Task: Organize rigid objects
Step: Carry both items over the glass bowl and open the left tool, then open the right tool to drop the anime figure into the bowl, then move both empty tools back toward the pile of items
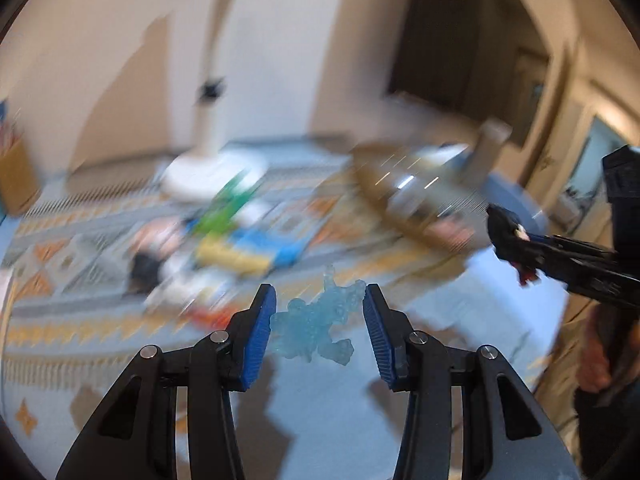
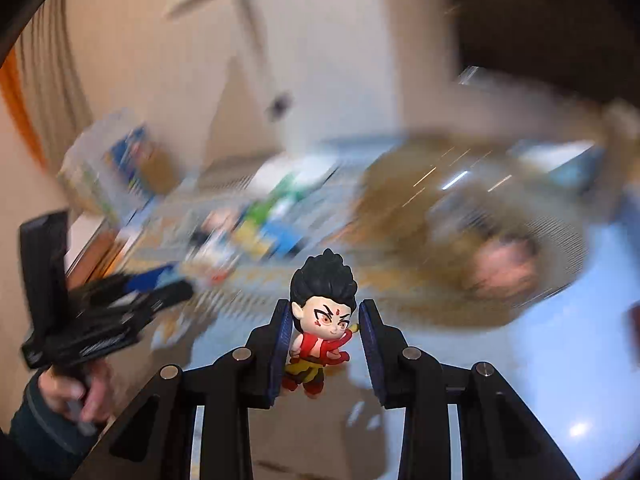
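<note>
In our left tongs (image 1: 319, 322) we hold a clear blue figure (image 1: 316, 326) up in the air between the blue pads, its ends touching both. Our right tongs (image 2: 325, 338) grip a small doll (image 2: 322, 320) with black hair and a red top, also held aloft. Below, a patterned rug (image 1: 72, 280) carries a blurred heap of coloured toys (image 1: 240, 248).
</note>
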`<state>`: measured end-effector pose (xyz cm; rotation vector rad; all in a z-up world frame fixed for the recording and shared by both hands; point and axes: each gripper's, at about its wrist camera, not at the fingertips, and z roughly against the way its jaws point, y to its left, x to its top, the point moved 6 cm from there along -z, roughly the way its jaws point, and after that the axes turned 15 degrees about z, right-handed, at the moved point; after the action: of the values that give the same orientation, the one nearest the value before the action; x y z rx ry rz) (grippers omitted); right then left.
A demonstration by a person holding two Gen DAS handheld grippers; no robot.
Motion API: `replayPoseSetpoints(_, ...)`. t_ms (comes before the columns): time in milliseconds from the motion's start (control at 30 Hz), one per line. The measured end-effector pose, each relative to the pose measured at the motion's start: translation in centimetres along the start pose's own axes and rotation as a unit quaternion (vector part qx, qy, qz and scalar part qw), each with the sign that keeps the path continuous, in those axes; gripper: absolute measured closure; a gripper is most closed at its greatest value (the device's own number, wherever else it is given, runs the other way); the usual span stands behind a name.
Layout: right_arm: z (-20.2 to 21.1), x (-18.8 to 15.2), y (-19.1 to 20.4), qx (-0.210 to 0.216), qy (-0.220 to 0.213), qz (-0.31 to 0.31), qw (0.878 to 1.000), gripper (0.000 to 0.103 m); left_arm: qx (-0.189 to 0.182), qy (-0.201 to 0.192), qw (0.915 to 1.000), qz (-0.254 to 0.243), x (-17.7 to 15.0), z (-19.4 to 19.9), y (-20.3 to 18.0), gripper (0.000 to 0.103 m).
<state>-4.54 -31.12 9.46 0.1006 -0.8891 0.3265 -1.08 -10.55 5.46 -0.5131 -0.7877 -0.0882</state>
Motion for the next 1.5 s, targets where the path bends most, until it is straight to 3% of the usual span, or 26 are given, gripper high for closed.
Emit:
replayPoseSetpoints(133, 4.3, 2.9, -6.2, -0.086, -0.051, -0.027, 0.995, 0.069, -0.064, -0.023, 0.9977, -0.009, 4.7, -0.5, -6.9, 0.061)
replayPoseSetpoints(200, 4.8, 3.6, -8.8, -0.116, -0.053, -0.042, 0.991, 0.069, -0.081, -0.020, 0.9964, -0.011, 6.2, -1.8, -9.1, 0.061)
replayPoseSetpoints(333, 3.0, 3.1, -11.8, -0.103, -0.035, -0.077, 0.991, 0.069, -0.067, -0.005, 0.9971, -0.035, 6.6, -6.2, -12.1, 0.061)
replayPoseSetpoints(500, -1.4, 1.2, -12.6, -0.105, 0.018, -0.082, 0.991, 0.069, -0.082, 0.044, 0.9956, -0.012, 5.0, -10.8, -12.9, 0.061)
replayPoseSetpoints(633, -4.1, -1.0, -14.3, -0.096, 0.059, -0.109, 0.988, 0.069, -0.063, 0.058, 0.9959, -0.029, 4.3, -13.5, -13.6, 0.060)
replayPoseSetpoints(667, -4.6, -1.3, -14.7, -0.098, 0.068, -0.110, 0.987, 0.069, -0.060, 0.058, 0.9960, -0.032, 4.4, -13.8, -13.6, 0.058)
replayPoseSetpoints(767, -5.1, -1.8, -16.0, -0.115, 0.077, -0.127, 0.982, 0.064, -0.044, 0.049, 0.9976, -0.024, 4.9, -14.0, -13.4, 0.016)
replayPoseSetpoints(833, -4.3, -1.6, -16.3, -0.124, 0.062, -0.129, 0.982, 0.058, -0.045, 0.023, 0.9986, -0.019, 5.5, -12.7, -13.0, 0.015)
replayPoseSetpoints(933, -2.0, -0.9, -16.1, -0.126, 0.027, -0.133, 0.983, 0.046, -0.038, 0.016, 0.9989, -0.024, 5.9, -11.0, -12.2, 0.015)
replayPoseSetpoints(1067, 0.2, 0.3, -14.2, -0.116, 0.000, -0.118, 0.986, 0.045, -0.018, -0.012, 0.9993, -0.032, 6.6, -6.7, -10.4, 0.015)
replayPoseSetpoints(1200, 1.6, 2.4, -10.1, -0.097, -0.025, -0.082, 0.992, 0.044, -0.009, -0.047, 0.9987, -0.017, 7.2, -1.6, -8.3, 0.015)
replayPoseSetpoints(1333, 2.1, 4.3, -4.1, -0.050, -0.043, -0.038, 0.997, 0.040, 0.006, -0.095, 0.9955, -0.001, 7.5, 4.6, -5.9, 0.015)
replayPoseSetpoints(1400, 2.0, 4.6, -1.5, -0.034, -0.046, -0.015, 0.998, 0.040, 0.016, -0.110, 0.9938, 0.003, 7.5, 6.7, -4.7, 0.007)
replayPoseSetpoints(1500, 0.6, 4.1, 3.3, -0.002, -0.038, 0.025, 0.999, 0.040, 0.058, -0.147, 0.9872, 0.023, 6.4, 10.0, -1.0, 0.001)
